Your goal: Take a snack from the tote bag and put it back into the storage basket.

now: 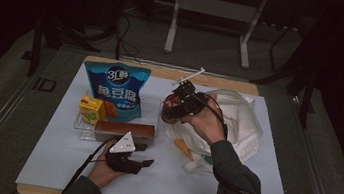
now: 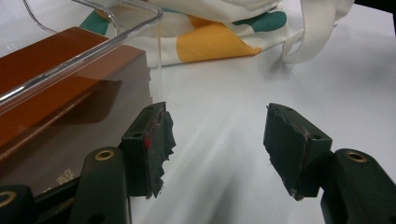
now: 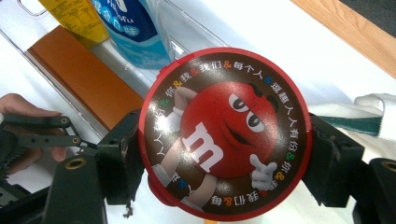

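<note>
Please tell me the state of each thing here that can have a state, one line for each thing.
Left gripper: open, holding nothing, jaws beside the clear tray.
Right gripper: shut on the round tin, lifted above the table.
Round tin: lid on, gripped at its sides.
Clear tray: holds the brown box, blue bag and yellow carton.
Blue bag: upright.
Cloth bag: lying crumpled on the table.

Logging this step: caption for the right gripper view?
Right gripper holding a round M&M's tin above the clear tray with its brown box.
</note>
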### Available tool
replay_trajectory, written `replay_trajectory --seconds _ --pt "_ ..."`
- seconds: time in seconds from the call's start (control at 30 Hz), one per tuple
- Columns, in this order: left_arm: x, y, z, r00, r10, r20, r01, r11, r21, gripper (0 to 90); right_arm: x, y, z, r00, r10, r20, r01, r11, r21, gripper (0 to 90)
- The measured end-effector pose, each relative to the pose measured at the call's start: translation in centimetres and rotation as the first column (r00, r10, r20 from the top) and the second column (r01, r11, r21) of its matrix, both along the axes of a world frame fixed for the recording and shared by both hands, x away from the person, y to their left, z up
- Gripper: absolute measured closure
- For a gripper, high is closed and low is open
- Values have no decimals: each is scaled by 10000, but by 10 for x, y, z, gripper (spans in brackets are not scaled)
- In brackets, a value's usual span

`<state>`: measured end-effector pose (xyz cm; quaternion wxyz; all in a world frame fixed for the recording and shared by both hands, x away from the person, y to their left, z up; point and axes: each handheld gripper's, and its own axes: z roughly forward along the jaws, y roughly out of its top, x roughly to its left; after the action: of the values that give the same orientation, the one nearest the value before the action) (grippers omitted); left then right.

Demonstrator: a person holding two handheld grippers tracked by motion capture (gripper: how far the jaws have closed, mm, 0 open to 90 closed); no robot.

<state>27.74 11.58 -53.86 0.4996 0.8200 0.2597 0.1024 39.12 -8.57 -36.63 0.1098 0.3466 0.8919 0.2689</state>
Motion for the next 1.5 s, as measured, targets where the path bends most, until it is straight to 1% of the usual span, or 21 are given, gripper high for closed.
replay_trajectory --seconds 0.77,0.93,1.23,1.5 --pt "0 0 0 10000 -12 0 12 10000 6 401 4 20 -4 9996 281 -88 -280 9995 125 259" --pt "1 1 0 10000 -23 -8 23 10000 26 401 5 25 -7 9994 323 -138 -322 9995 59 259" --pt "0 1 0 10000 -12 -12 12 10000 0 401 5 34 -8 9990 432 -126 -431 9990 111 259" --pt "1 1 0 10000 -21 -11 21 10000 10 401 7 40 -9 9988 477 -145 -476 9989 51 259"
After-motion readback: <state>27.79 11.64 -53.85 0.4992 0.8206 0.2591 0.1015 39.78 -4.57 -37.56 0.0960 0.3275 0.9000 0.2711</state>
